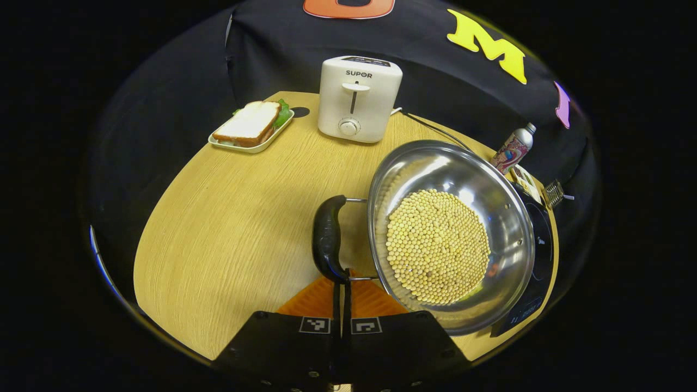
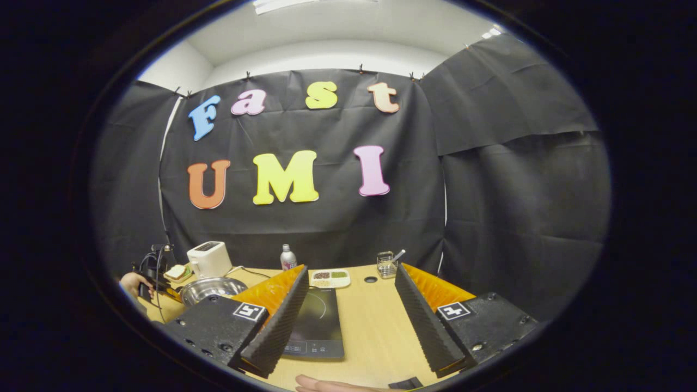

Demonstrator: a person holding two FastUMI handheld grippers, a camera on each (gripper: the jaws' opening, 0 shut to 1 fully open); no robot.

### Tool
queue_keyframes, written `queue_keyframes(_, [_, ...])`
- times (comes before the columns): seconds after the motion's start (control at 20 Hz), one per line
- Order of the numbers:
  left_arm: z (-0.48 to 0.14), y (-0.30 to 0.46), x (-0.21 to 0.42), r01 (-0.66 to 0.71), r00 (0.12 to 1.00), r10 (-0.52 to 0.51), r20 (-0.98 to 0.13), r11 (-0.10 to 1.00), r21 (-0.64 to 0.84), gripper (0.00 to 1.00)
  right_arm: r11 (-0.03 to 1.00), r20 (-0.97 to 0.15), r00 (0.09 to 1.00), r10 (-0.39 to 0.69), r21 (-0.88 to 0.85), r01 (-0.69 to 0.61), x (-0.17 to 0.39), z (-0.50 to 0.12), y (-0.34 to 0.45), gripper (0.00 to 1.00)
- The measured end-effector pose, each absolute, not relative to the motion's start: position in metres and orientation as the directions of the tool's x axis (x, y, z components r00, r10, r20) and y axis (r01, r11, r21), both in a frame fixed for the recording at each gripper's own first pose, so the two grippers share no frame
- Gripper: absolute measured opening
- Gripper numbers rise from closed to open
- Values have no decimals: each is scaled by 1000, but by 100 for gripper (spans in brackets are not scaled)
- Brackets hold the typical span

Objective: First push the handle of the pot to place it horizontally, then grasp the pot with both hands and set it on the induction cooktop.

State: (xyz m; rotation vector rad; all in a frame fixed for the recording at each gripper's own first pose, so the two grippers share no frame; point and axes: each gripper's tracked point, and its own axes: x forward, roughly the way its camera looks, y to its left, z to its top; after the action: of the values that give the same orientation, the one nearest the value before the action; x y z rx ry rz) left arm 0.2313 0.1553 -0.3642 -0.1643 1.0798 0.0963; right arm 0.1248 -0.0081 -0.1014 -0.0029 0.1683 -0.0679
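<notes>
In the left gripper view, the left tongs have their two black fingers drawn together, with no gap showing between them, and their tips meet the lower end of the black curved handle of the shiny steel pot; whether they pinch the handle or only touch it I cannot tell. The pot holds a bed of pale yellow beans and stands on the round light-wood bench, its far side overlapping the black induction cooktop. Beyond it stand a white toaster, a sandwich on a pale tray and a small silver bottle with a printed label.

In the right gripper view, the right tongs are spread wide apart above the bench, holding nothing. The cooktop lies between them, and the pot sits off to the left, near the hand holding the other gripper.
</notes>
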Motion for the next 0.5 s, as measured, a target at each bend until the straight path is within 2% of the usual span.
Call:
queue_keyframes(0.05, [-363,157,236,-161,468,-4,-884,983,-90,0,998,-181,981,-69,-9,68,128,-108,-7,96])
queue_keyframes(0.15, [-364,159,243,-165,470,-1,-882,982,-89,0,997,-202,977,-73,-19,70,136,-118,-5,96])
queue_keyframes(0.2, [-365,161,248,-164,472,5,-882,983,-82,0,997,-212,975,-74,-25,71,138,-123,-4,100])
queue_keyframes(0.25, [-366,162,251,-162,473,12,-881,984,-74,0,997,-219,973,-73,-29,68,141,-126,-2,96])
queue_keyframes(0.4, [-367,164,257,-160,475,26,-880,985,-57,0,997,-234,970,-69,-35,62,145,-133,2,97])
queue_keyframes(0.45, [-367,164,258,-159,475,28,-880,986,-54,10,997,-235,969,-70,-37,63,146,-134,3,97])
queue_keyframes(0.5, [-366,164,259,-157,475,28,-879,986,-53,0,997,-236,969,-71,-37,64,146,-135,3,97])
